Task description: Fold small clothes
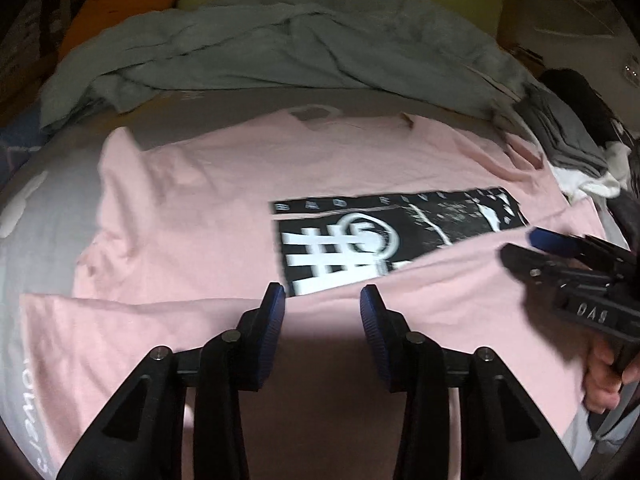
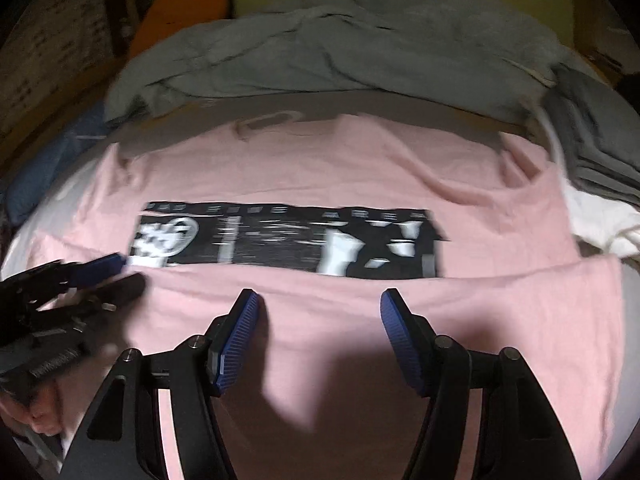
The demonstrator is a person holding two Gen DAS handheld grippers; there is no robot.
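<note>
Pink T-shirt (image 1: pixel 192 200) lies spread on the light grey bed surface (image 1: pixel 52 208), neck end away from the cams, black-and-white chest print (image 2: pixel 280 244) facing up. Bottom hem part is already flipped up over the body: the folded edge (image 2: pixel 500 276) runs across just below the print & covers its lower strip, so this looks like the 1st lengthwise fold, approx. half done. Left gripper (image 1: pixel 322 300) hangs over that flap w/ its blue pads (image 1: pixel 276 320) standing apart, nothing between them; no cloth seems pinched, tho the tips sit low over the fabric so light contact can't be ruled out. Right gripper (image 2: pixel 318 300) is spread wider, also empty, over the same flap further along; its shadow falls on the pink cloth below. Each gripper shows at the edge of the other's view, so the 2 sit side by side along the hem, prob. because a wide floppy edge needs 2 hold points to travel flat. Both views are blurred, so fine wrinkles can't be judged. Crumpled grey garment (image 1: pixel 260 48) is piled beyond the collar, near but apart from it; darker grey folded stack (image 1: pixel 568 136) w/ a white item (image 1: pixel 592 184) sits off one sleeve side, likely the done pile. Orange plush thing (image 1: pixel 120 4) is far back. Next prob.: smooth the flap or go for the sleeves.
</note>
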